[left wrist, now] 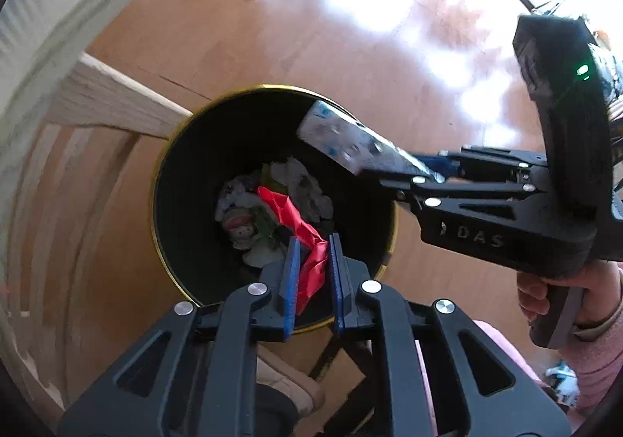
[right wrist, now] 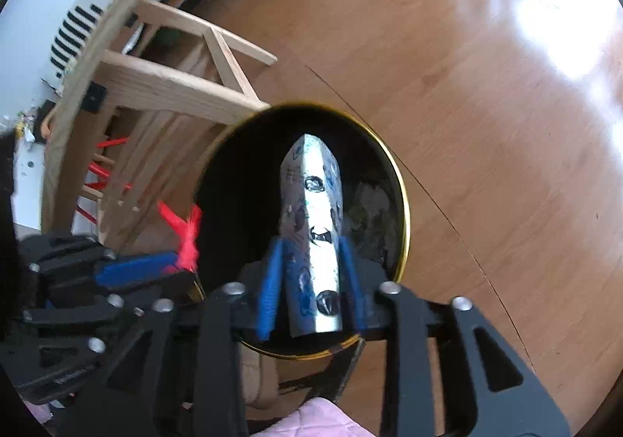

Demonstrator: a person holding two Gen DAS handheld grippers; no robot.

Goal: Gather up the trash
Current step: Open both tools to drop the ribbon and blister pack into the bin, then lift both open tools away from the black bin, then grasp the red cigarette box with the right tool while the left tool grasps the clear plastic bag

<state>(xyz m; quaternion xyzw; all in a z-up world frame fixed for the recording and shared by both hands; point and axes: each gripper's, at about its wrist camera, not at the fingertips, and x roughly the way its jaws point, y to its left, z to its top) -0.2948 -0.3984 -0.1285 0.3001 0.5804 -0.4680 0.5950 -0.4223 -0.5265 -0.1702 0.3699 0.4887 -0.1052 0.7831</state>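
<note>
Currently, L wrist view: left tool (left wrist: 314,273) over black bin (left wrist: 175,203), pads spread slightly, red wrapper (left wrist: 307,242) loose between them, hanging into bin. Right tool (left wrist: 424,174) w/ silver packet (left wrist: 350,141) over rim.
R wrist view: right tool (right wrist: 311,289) pads apart, packet (right wrist: 315,234) between, grip uncertain. Risk: packet tips past gold rim (right wrist: 403,211) onto floor (right wrist: 486,125).

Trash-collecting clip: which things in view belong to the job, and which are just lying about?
Job:
- black bin, trash inside
- red wrapper, between the left hand-held gripper pads
- silver printed wrapper, in the right hand-held gripper

Lying about:
- wooden frame
- wood floor
</note>
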